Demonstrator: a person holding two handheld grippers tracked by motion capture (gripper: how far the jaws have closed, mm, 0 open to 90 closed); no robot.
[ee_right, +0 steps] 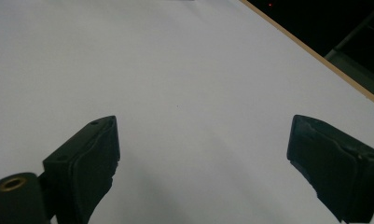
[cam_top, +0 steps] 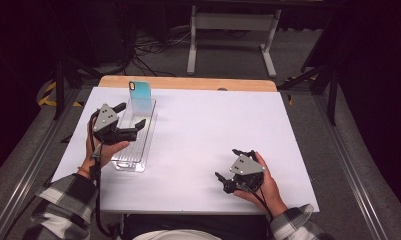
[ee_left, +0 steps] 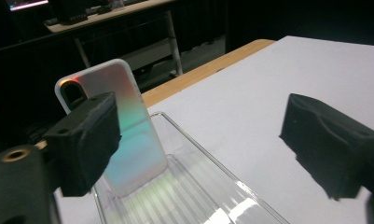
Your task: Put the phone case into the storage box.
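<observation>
A phone case (cam_top: pixel 140 93) with a teal, iridescent back stands upright at the far end of a clear plastic tray (cam_top: pixel 131 155) on the left of the white table. In the left gripper view the phone case (ee_left: pixel 133 140) leans just behind the left jaw, inside the clear plastic tray (ee_left: pixel 208 186). My left gripper (cam_top: pixel 130 117) hovers open over the tray, a little short of the case, holding nothing. My right gripper (cam_top: pixel 229 164) rests open near the table's front right, with bare white surface between its jaws.
The white sheet (cam_top: pixel 208 125) covers the table, with a wooden edge (cam_top: pixel 188 82) at the far side. Beyond it stand a white metal frame (cam_top: pixel 233 35) and cables on the floor. Dark stands flank both sides.
</observation>
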